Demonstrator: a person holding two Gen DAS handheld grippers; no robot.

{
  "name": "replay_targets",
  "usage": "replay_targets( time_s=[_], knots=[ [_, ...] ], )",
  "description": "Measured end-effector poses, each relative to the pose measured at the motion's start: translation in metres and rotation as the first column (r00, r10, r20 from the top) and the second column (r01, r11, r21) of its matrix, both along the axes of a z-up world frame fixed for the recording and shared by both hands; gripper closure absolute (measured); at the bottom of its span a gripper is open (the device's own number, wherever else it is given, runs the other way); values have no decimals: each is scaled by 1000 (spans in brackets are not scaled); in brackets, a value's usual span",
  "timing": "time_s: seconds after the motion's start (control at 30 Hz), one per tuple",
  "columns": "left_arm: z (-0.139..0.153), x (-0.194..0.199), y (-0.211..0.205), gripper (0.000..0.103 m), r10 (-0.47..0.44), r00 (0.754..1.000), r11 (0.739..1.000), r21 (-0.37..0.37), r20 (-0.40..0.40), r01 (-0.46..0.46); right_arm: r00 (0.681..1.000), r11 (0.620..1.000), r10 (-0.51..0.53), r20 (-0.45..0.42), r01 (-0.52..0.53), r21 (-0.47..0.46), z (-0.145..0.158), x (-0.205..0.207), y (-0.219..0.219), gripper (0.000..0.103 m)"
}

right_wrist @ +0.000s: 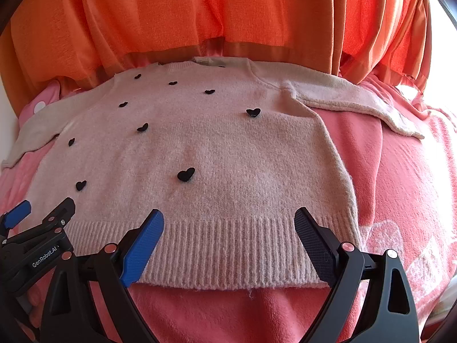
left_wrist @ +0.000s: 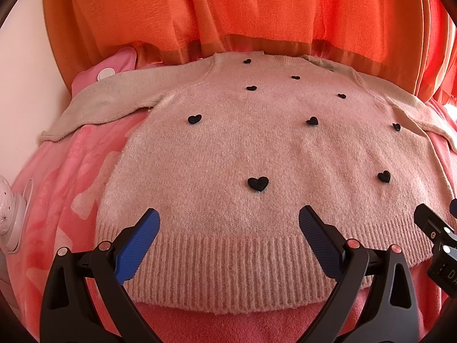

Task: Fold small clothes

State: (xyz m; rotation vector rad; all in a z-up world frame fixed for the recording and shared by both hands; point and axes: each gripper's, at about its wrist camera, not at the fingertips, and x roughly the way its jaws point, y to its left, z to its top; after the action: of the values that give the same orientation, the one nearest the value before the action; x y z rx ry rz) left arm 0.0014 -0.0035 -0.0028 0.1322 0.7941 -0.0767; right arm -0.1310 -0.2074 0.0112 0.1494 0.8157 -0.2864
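A small pale pink knit sweater with black hearts lies flat and face up on a pink blanket, sleeves spread to both sides. It also shows in the right wrist view. My left gripper is open and empty, just above the ribbed hem's left part. My right gripper is open and empty, above the hem's right part. The right gripper also shows at the right edge of the left wrist view, and the left gripper shows at the left edge of the right wrist view.
Orange curtains hang right behind the sweater's collar. A pink item with a white button lies at the far left by the left sleeve. A white object with a cord sits at the left edge. The pink blanket extends to the right.
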Motion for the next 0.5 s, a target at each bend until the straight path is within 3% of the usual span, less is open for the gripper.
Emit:
replay_targets(
  time_s=[0.5],
  knots=[
    [0,0,0,7,0,1000,1000,1,0,0,1000,1000,-1,1,1,0,-1,0,0,12]
  ],
)
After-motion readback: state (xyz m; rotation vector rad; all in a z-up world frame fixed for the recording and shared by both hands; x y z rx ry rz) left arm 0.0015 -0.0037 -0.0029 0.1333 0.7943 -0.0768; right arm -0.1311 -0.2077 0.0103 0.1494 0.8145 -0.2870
